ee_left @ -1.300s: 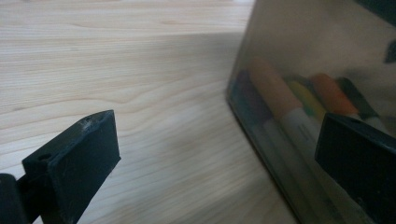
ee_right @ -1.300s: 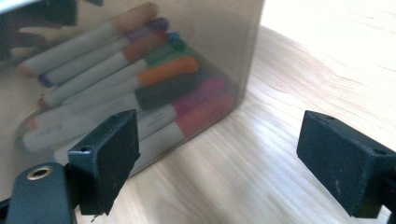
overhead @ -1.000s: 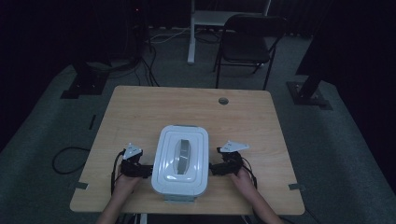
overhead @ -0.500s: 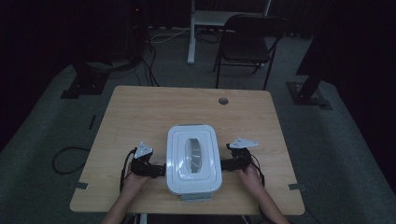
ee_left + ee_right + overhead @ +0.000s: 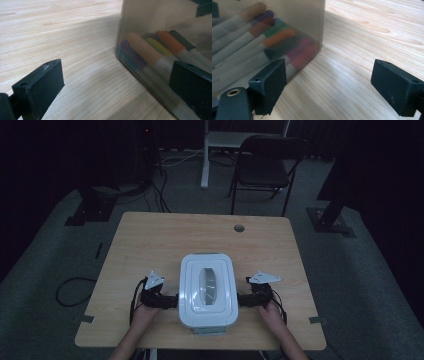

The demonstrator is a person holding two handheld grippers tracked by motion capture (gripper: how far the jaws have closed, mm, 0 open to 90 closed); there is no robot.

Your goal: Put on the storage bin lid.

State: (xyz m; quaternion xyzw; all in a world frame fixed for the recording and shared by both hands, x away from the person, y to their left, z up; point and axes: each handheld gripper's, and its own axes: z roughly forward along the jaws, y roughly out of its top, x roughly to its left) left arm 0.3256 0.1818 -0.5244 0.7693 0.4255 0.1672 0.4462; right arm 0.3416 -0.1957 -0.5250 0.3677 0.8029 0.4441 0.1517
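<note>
The surface (image 5: 150, 240), a pale wooden top, carries one lidded box (image 5: 207, 290) set close to its near edge and midway between its two sides; the box is translucent with a white lid bearing a clear oval window, and I take it as the landmark. To the box's left I hold the left gripper (image 5: 169, 301), to its right the right gripper (image 5: 244, 300), each level with the box's side wall near the lid latch. In both gripper views the jaws stand apart, with only wood grain between them and the box wall off to one side; neither is clamped on anything. I judge the step in hand to be lining up on the two side latches, or on the walls for a two-handed lift; I cannot tell which. The next move calls for bringing both grippers inward evenly, so the box does not skid or twist. Through the wall lie capped markers (image 5: 150, 51), orange, purple, yellow and green among them. No brand, label or writing can be read on box, lid or markers.
</note>
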